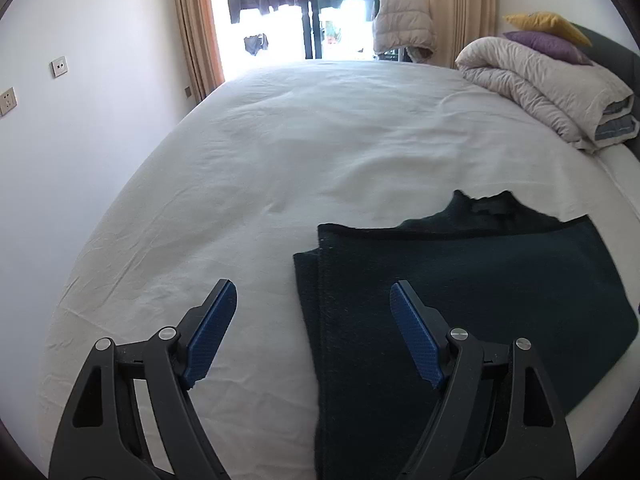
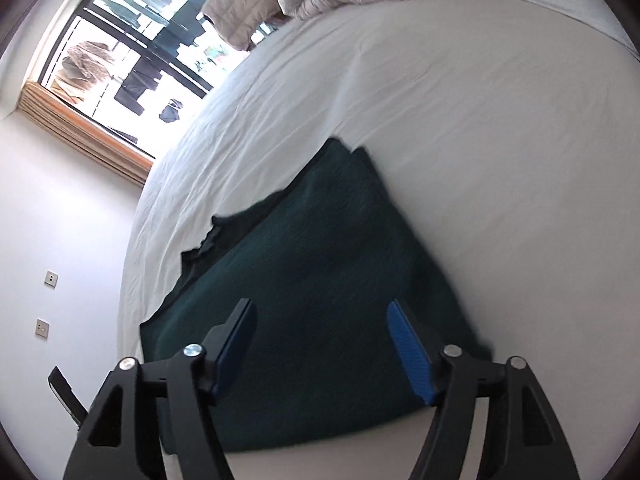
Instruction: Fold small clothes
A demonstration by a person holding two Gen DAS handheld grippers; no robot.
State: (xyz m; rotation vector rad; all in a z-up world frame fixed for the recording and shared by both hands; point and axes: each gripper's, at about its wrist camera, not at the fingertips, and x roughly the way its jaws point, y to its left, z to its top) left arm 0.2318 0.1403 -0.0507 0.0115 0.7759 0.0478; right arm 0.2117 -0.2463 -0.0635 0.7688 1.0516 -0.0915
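The dark green garment [image 1: 460,300] lies partly folded on the bed [image 1: 280,140]. Its left folded edge runs between the wide, empty left gripper's [image 1: 312,300] fingers; the right gripper [image 2: 322,320], also wide and empty, hovers over its middle.

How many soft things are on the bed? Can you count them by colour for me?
Dark green garment: 1
Pale grey folded duvet: 1
Purple pillow: 1
Yellow pillow: 1
Total: 4 soft things on the white bed.
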